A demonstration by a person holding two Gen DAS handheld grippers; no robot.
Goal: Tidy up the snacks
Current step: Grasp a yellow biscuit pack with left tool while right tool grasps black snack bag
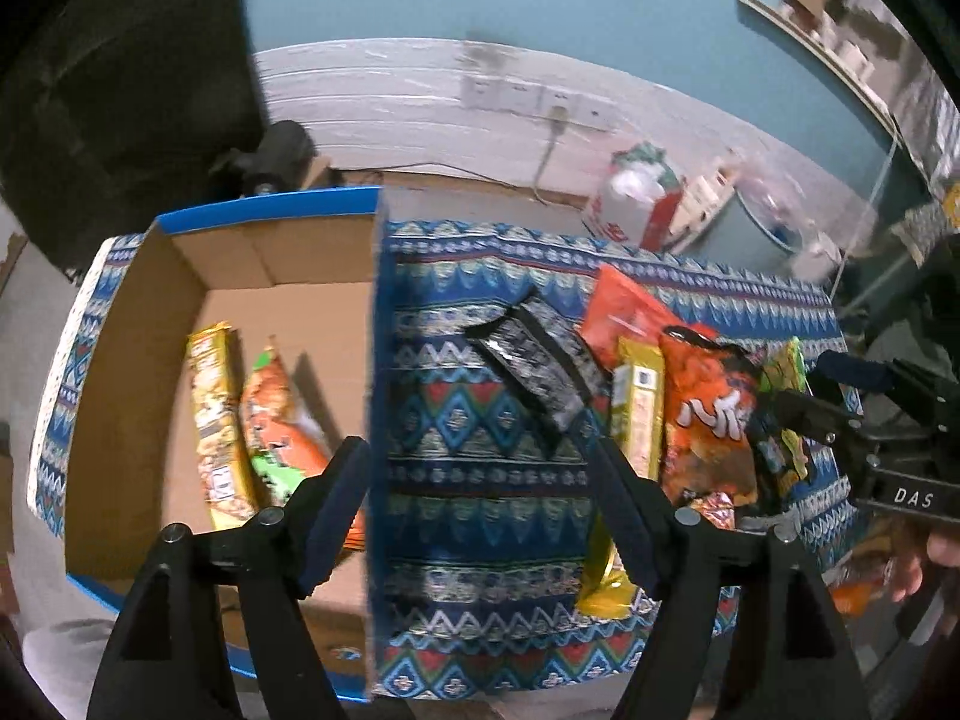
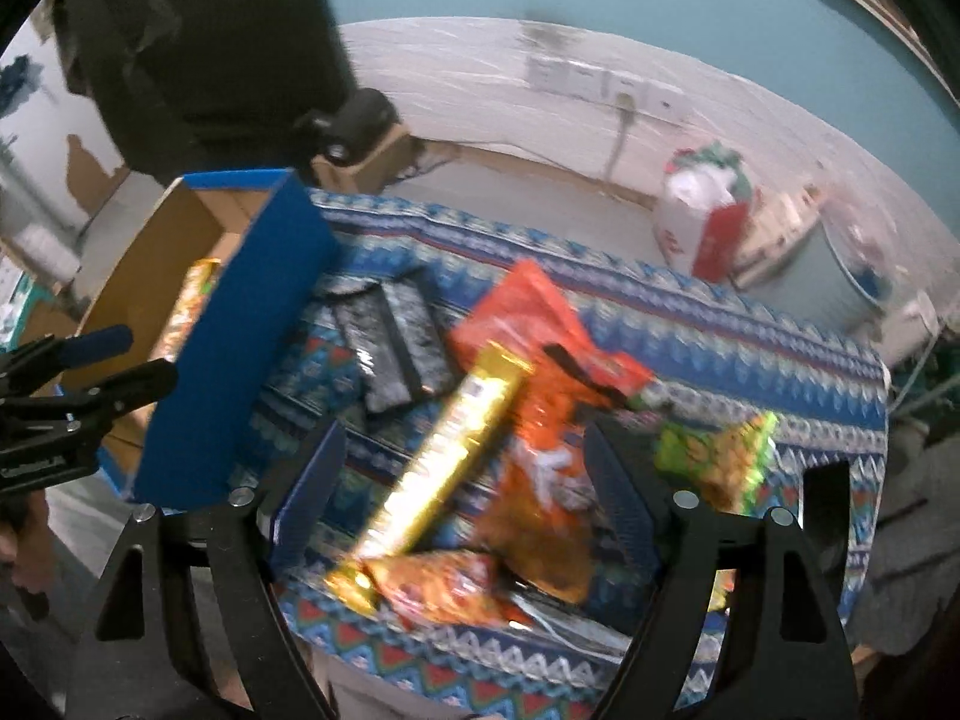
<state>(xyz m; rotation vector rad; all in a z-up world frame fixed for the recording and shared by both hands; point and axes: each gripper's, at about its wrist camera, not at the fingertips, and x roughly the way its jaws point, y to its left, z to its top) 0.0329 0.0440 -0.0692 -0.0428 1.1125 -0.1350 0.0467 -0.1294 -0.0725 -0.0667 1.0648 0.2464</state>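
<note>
Hovering over the bench (image 1: 480, 480) with its patterned blue cloth, the left gripper (image 1: 480, 510) has its jaws spread apart with nothing between them, straddling the blue side wall of the cardboard box (image 1: 288, 276) that sits at the cloth's left end. Inside that box lie two snacks side by side: a long yellow packet (image 1: 216, 420) and an orange-and-green packet (image 1: 279, 420) just to its right. Out on the cloth, the black-and-silver bars (image 1: 540, 372) rest close to the box wall, and beyond them the loose pile begins, with a red-orange bag (image 1: 624, 312), a gold bar (image 2: 444, 456), an orange crisp bag (image 2: 546, 480) and a green-yellow packet (image 2: 720, 456) overlapping one another. The right gripper (image 2: 462, 492) hangs above that pile with its jaws wide; the gold bar and the orange crisp bag show between its fingers, but the pads are not pressing on either. A small orange packet (image 2: 444, 588) lies at the near edge of the cloth, touching the gold bar's lower end. Motion blur softens the printing on every wrapper.
</note>
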